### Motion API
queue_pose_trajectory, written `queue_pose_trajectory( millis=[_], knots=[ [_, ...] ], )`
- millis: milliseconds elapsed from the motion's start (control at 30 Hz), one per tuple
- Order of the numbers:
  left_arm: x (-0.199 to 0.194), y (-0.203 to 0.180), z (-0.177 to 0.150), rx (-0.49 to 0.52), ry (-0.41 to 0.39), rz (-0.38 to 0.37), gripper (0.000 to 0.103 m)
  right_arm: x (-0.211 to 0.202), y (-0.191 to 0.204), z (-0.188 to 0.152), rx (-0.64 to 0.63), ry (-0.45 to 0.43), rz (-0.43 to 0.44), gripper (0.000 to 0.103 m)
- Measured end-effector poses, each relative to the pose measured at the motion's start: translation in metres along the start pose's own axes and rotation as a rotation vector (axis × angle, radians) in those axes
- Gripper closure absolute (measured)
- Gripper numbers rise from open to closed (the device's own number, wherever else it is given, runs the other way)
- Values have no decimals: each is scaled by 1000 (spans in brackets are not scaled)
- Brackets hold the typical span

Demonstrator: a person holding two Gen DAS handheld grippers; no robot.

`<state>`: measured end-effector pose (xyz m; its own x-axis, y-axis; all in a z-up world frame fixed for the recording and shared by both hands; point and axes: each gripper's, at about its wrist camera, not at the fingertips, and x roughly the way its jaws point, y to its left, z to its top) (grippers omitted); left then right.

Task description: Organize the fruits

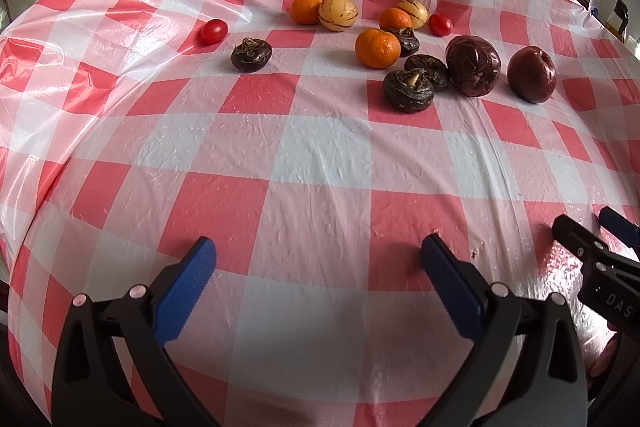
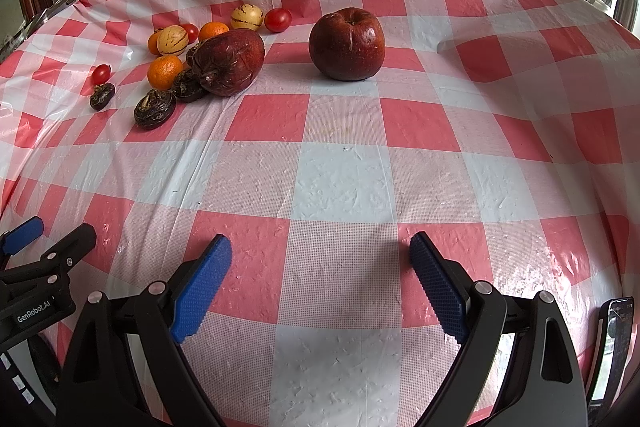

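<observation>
The left tongs [image 1: 318, 259] hang wide open over the near part of the desk [image 1: 320, 163], gripping nothing. The right tongs [image 2: 320, 255] are likewise spread open and empty, low above the checked cloth [image 2: 344, 187], with the left tool's arm showing at the left edge of the right wrist view.

All the fruit lies on the far half of the desk, well apart from both tongs. A dark red apple [image 2: 347, 43] stands alone, stem dimple up, to the right of the rest. Beside it to the left, a wrinkled dark red fruit [image 2: 229, 61] lies on its side, touching a dark chestnut [image 2: 188, 85]. Another chestnut [image 1: 409, 89] sits nearest the left tongs, and one more [image 1: 251, 54] lies apart to the left, near a cherry tomato [image 1: 214, 31]. Three oranges, the nearest [image 1: 377, 48], mix with two pale striped melons [image 1: 338, 13] at the back, and a second tomato [image 1: 440, 24] lies at their right
</observation>
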<state>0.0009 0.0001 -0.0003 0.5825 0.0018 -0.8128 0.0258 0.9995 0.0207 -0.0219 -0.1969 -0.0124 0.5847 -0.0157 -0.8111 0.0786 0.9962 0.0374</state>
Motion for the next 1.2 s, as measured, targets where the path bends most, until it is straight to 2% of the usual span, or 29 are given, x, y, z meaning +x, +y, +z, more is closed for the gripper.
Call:
queue_pose_trajectory(
  millis=[567,667,867,1000,1033,1200],
  knots=[
    [6,1,10,34,30,-20,1,0,0,0,0,0,0,15],
    [15,0,25,69,2,2,1,0,0,0,0,0,0,15],
    [42,-12,66,125,15,-78,2,0,0,0,0,0,0,15],
    [55,-30,85,159,11,-118,11,0,0,0,1,0,2,15],
    [58,-35,88,165,11,-129,18,0,0,0,2,-1,3,15],
    [62,-50,94,203,-23,-141,37,0,-1,3,19,-5,23,16]
  ],
)
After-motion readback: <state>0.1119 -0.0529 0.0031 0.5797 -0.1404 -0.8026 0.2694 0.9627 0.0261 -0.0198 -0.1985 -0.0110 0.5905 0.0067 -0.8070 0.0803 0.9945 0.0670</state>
